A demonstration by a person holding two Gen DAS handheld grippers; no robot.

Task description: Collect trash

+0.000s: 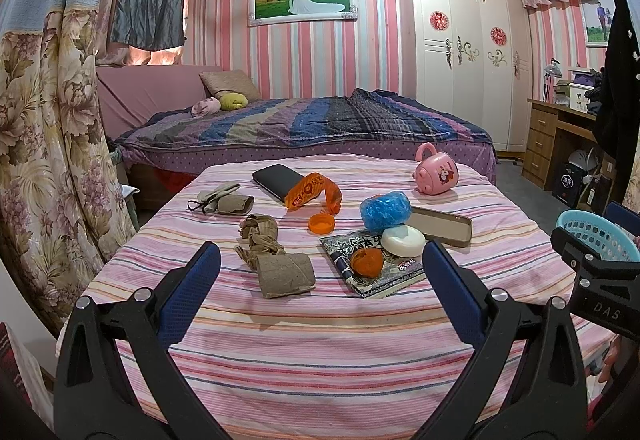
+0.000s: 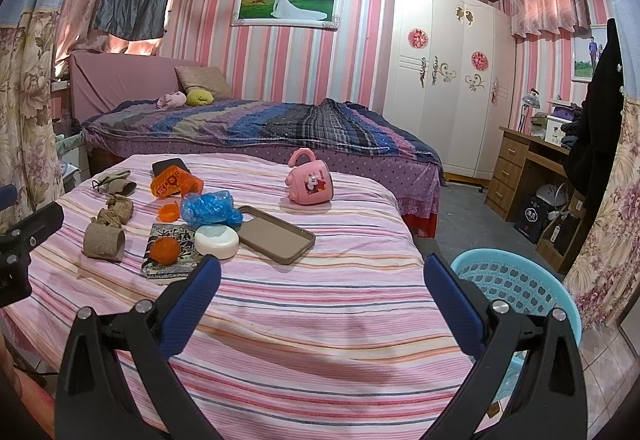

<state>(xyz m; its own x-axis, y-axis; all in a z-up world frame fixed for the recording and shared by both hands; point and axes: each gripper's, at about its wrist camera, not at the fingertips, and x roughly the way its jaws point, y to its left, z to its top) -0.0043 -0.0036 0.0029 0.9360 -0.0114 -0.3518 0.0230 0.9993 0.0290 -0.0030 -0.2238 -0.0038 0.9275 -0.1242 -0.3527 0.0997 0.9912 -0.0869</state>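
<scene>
Both tools hang over the near edge of the striped bed (image 1: 320,360), and nothing has been picked up yet. The left hand-held gripper (image 1: 320,272) is spread wide and empty, pointing at the litter. The right hand-held gripper (image 2: 322,282) is just as wide and empty, over bare sheet, with the blue basket (image 2: 516,280) on the floor just beside the bed to its right.

The trash lies mid-bed: a flattened card tube (image 1: 285,276) nearest the left tool, a twist of brown paper (image 1: 260,236) touching it behind, an orange wrapper (image 1: 316,193) with an orange cap (image 1: 321,222) in front of it, a blue plastic wad (image 1: 385,209), and a printed packet (image 1: 372,266) with orange peel (image 1: 366,262) lying on it.

All of it looks feather-light and soft, I'd say. The tube should crush rather than slip, so pinching across its flat faces seems safest. The wrapper and packet look slick; an edge or fold would give better purchase. The wad should squash into any grip.
</scene>
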